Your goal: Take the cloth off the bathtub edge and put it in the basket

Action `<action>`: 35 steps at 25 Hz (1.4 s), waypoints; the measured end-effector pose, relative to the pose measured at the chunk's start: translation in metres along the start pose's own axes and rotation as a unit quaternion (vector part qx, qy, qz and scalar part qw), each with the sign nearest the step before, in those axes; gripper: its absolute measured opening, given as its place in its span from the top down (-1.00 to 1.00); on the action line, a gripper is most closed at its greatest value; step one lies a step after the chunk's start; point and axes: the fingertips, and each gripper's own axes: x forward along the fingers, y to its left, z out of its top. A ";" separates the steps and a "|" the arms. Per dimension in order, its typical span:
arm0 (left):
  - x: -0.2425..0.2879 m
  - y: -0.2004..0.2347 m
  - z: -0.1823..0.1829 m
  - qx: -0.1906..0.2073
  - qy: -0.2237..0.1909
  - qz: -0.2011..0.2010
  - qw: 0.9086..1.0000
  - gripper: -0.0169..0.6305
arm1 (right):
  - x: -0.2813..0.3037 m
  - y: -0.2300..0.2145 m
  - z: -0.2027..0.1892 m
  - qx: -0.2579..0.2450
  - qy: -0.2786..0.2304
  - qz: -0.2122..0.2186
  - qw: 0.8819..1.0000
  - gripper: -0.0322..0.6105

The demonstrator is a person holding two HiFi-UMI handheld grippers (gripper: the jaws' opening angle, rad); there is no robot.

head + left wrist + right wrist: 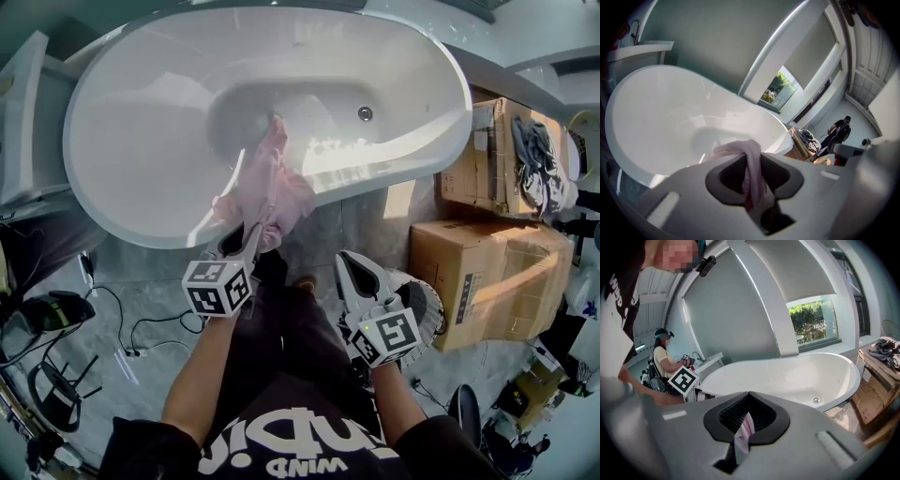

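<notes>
A pink cloth [272, 183] hangs over the near rim of the white bathtub [394, 169], its top reaching into the tub. My left gripper [251, 234] is shut on its lower end just outside the rim. In the left gripper view the cloth [752, 164] is pinched between the pads, with the tub [656, 117] beyond. My right gripper [349, 262] hangs lower right, apart from the cloth, its jaws together. In its own view the right gripper [749, 394] points at the tub [787, 376]. A white slatted round thing [427, 305], perhaps the basket, stands behind it on the floor.
Two cardboard boxes [487, 272] stand right of the tub, the farther one with clothes [539, 159] on top. Cables [141, 328] and a black object [47, 319] lie on the floor at left. Another person [663, 362] sits beyond the tub's far end.
</notes>
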 end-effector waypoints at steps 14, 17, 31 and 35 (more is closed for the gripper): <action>-0.068 -0.102 0.057 0.057 -0.046 -0.081 0.994 0.67 | -0.047 0.020 0.063 -0.028 -0.073 -0.010 0.997 0.88; -0.081 -0.120 0.068 0.069 -0.057 -0.088 0.992 0.67 | -0.063 0.020 0.077 -0.032 -0.093 -0.012 0.995 0.88; -0.146 -0.230 0.110 0.104 -0.102 -0.192 0.971 0.67 | -0.133 0.022 0.114 -0.043 -0.155 -0.056 0.985 0.88; -0.146 -0.269 0.100 0.126 -0.086 -0.231 0.961 0.67 | -0.167 0.008 0.111 -0.034 -0.172 -0.096 0.980 0.88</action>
